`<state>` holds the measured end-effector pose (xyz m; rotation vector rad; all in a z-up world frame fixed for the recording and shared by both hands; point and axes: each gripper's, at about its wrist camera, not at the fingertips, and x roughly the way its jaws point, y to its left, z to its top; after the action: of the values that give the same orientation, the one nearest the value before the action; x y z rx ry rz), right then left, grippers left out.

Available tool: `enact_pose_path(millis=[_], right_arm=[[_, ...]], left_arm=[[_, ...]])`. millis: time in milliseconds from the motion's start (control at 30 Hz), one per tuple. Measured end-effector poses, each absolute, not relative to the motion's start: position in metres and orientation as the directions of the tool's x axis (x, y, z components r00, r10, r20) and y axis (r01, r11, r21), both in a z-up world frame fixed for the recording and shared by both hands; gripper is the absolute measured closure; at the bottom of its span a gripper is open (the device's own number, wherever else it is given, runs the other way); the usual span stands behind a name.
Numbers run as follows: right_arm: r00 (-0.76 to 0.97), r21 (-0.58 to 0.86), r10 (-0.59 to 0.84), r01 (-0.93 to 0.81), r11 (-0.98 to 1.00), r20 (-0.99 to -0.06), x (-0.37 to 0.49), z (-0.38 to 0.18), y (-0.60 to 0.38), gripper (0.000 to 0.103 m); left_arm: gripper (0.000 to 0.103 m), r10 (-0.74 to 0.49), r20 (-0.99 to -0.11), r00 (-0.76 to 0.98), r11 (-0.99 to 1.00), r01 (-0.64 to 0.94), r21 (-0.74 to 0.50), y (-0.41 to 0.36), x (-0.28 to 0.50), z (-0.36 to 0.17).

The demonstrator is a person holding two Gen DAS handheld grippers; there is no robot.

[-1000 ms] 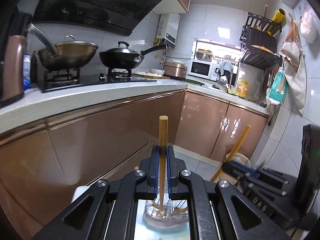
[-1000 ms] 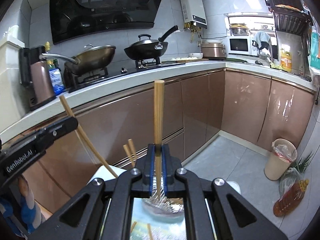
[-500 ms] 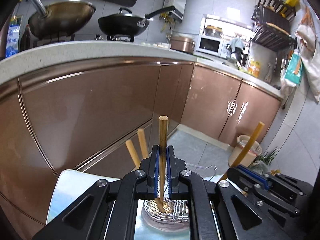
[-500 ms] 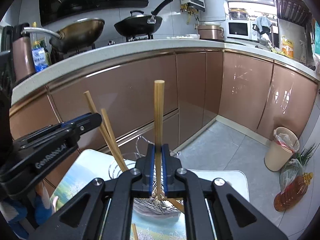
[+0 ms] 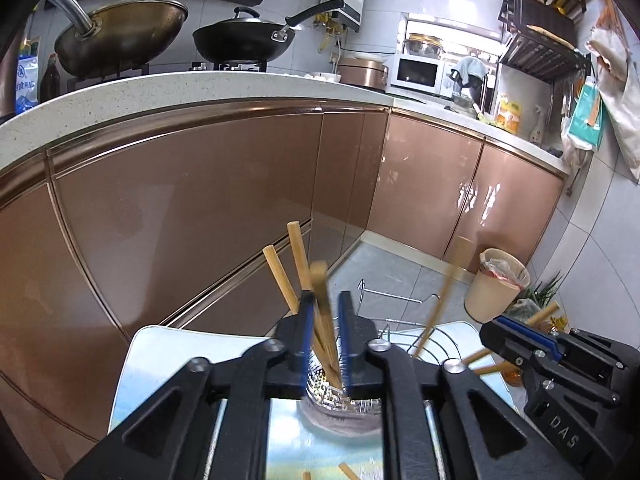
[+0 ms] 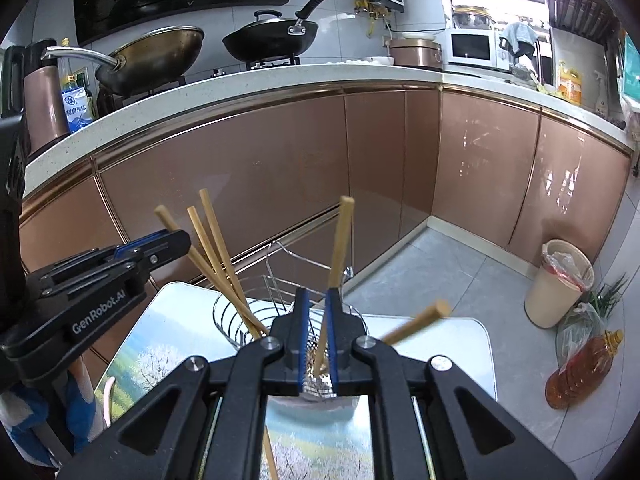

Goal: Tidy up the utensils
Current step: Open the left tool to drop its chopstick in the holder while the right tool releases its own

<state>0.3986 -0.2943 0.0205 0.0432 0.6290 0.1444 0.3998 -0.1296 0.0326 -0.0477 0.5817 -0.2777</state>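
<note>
Left hand-held gripper (image 5: 325,334): jaws opening, narrow gap, blurred chopstick (image 5: 322,300) standing loose between the pads, lower end in the wire utensil holder (image 5: 340,394) directly below the tips. Right hand-held gripper (image 6: 316,340): jaws parting slightly, another chopstick (image 6: 338,248) between them, tilted right, pads look clear of it. Two more chopsticks (image 6: 214,256) lean in the holder, left of the right gripper
</note>
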Motion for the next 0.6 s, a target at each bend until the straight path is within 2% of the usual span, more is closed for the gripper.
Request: enact_pose_path(millis=[67,133,267,333,433,600], right_arm=[[0.803,0.093,0.15,-0.118,0.989,-0.577,0.389,0.025,-0.297,0.083],[0.809,0.093,0.149,-0.117,0.989,-0.569,0.379,0.03,-0.297,0.071],[0.823,0.093,0.15,-0.118,0.989,-0.547,0.353,0.043,-0.294,0.061],[0.83,0.093,0.154,-0.123,0.988,-0.535,0.34,0.048,-0.292,0.053],[0.841,0.09,0.155,-0.127,0.988,-0.518,0.315,0.053,-0.288,0.047],[0.845,0.08,0.173,-0.154,0.985,-0.506,0.272,0.056,-0.28,0.046]], left_arm=[[0.063,-0.271,-0.527,0.806,0.962,0.242,-0.125,-0.125,0.391,0.038],[0.058,-0.266,-0.51,0.818,0.964,0.238,-0.122,-0.119,0.379,0.045],[0.043,-0.256,-0.491,0.832,0.966,0.232,-0.111,-0.109,0.353,0.056],[0.038,-0.249,-0.476,0.843,0.968,0.226,-0.106,-0.103,0.336,0.06],[0.032,-0.234,-0.462,0.855,0.972,0.212,-0.101,-0.091,0.311,0.066],[0.031,-0.189,-0.451,0.872,0.982,0.177,-0.068,-0.079,0.274,0.07]])
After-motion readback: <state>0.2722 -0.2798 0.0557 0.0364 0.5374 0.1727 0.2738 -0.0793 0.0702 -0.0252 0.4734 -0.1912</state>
